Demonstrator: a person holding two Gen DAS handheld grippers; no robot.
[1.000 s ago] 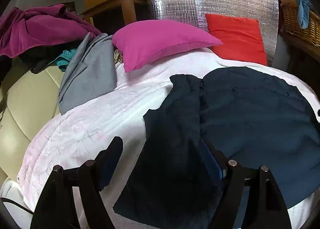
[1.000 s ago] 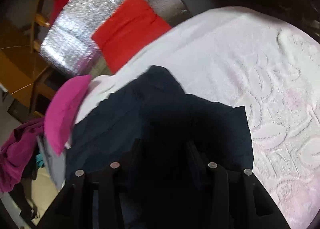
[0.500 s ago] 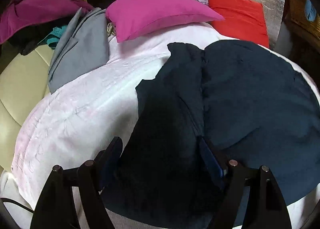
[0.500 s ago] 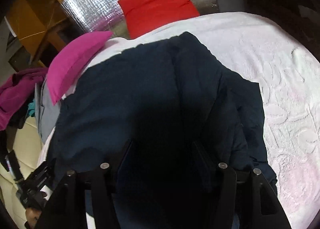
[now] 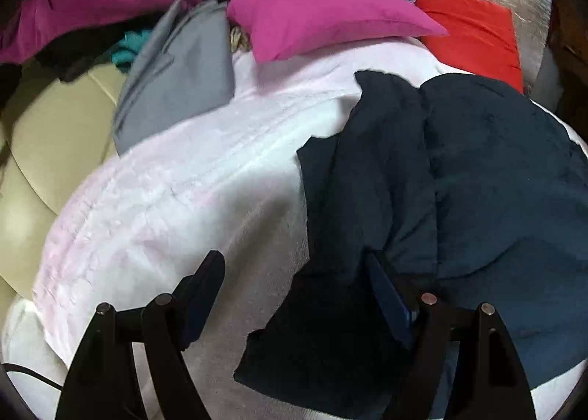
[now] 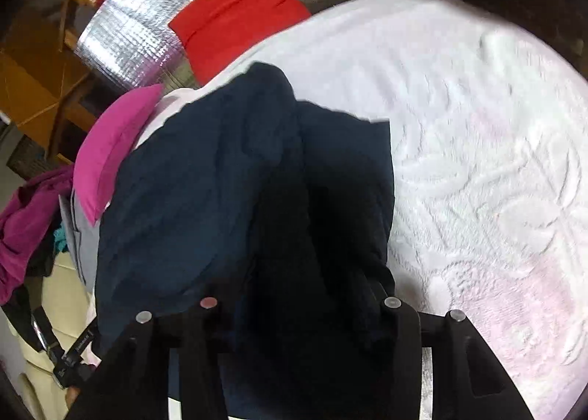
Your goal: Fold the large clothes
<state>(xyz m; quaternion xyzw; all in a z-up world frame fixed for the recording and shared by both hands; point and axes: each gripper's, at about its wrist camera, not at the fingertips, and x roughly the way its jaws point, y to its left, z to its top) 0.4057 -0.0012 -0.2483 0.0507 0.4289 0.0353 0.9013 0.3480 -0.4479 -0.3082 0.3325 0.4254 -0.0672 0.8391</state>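
Dark navy cloth, the garment to be folded, lies spread on the pale pink bedspread, with a flap along its left side already turned over onto the body, so by my reading a first fold is started and the rest is not yet done: the piece is far from a neat packet and its near edge is bunched. The left gripper stands spread wide over the bedspread and the garment's near left edge, its right finger against the cloth and its left finger over bare bedspread, pinching nothing. The right gripper has just been closing its jaws, with dark cloth between them; the fabric there is so black in shadow that I cannot tell whether the fingers press on it. Beyond the garment lie a pink pillow, a red cushion and a grey garment, all apart from the work
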